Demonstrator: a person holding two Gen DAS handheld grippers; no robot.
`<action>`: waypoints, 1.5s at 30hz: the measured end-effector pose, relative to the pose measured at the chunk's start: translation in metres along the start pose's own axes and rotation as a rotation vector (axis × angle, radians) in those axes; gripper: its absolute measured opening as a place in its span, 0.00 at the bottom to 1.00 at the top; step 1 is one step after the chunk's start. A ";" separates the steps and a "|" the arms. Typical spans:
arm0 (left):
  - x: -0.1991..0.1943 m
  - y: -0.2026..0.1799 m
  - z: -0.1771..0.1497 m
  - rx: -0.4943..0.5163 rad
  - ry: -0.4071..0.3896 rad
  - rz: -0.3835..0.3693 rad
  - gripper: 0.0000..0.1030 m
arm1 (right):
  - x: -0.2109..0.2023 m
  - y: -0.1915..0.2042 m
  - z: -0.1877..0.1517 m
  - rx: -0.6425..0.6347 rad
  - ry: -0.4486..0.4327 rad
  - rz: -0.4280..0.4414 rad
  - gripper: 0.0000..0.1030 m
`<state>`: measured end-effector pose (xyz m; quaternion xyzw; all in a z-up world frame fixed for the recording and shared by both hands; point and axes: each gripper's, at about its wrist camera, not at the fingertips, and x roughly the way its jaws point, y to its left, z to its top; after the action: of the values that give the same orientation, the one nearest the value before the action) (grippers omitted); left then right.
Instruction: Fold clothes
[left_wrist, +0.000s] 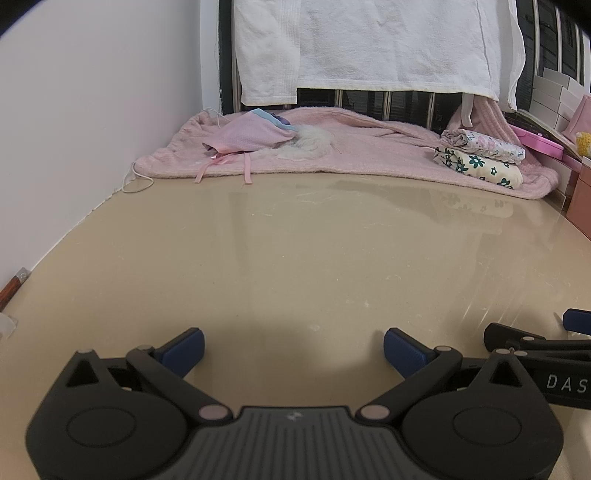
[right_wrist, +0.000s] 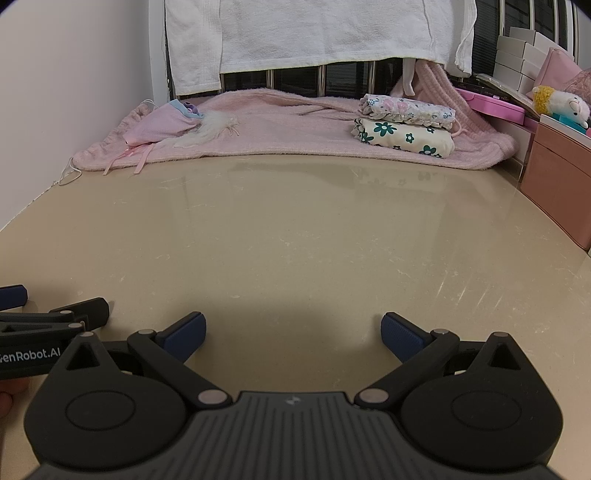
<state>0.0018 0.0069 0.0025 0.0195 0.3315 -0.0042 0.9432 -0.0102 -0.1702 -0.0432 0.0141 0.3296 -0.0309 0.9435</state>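
Two folded garments are stacked at the far right of a pink blanket (left_wrist: 369, 155) (right_wrist: 295, 129): a cream one with dark green flowers (left_wrist: 480, 166) (right_wrist: 406, 138) below, a pale small-flowered one (left_wrist: 484, 142) (right_wrist: 406, 109) on top. At the far left lies a crumpled pink garment (left_wrist: 251, 136) (right_wrist: 162, 127) with ribbons and a white fluffy piece (left_wrist: 306, 144) (right_wrist: 210, 127). My left gripper (left_wrist: 293, 349) is open and holds nothing, low over the beige table (left_wrist: 295, 251) (right_wrist: 295, 229). My right gripper (right_wrist: 293, 334) is open too, side by side with the left.
A white towel (left_wrist: 369, 44) (right_wrist: 314, 29) hangs on a railing behind the blanket. A white wall (left_wrist: 92, 110) bounds the left. At the right stand a pink box (right_wrist: 557, 177), white boxes (right_wrist: 517, 55), a pink case (right_wrist: 491, 103) and a plush toy (right_wrist: 561, 101). A thin white cord (left_wrist: 136, 181) lies by the wall.
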 end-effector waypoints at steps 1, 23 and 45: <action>0.000 0.000 0.000 0.000 0.000 0.000 1.00 | 0.000 0.000 0.000 0.000 0.000 0.000 0.99; 0.005 0.008 -0.015 -0.003 -0.001 -0.001 1.00 | 0.000 0.001 0.000 0.001 0.000 -0.001 0.99; 0.005 0.008 -0.013 -0.008 -0.002 -0.002 1.00 | 0.000 0.003 -0.002 0.000 -0.002 -0.005 0.99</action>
<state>-0.0019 0.0151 -0.0104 0.0152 0.3307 -0.0040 0.9436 -0.0113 -0.1672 -0.0451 0.0134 0.3289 -0.0331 0.9437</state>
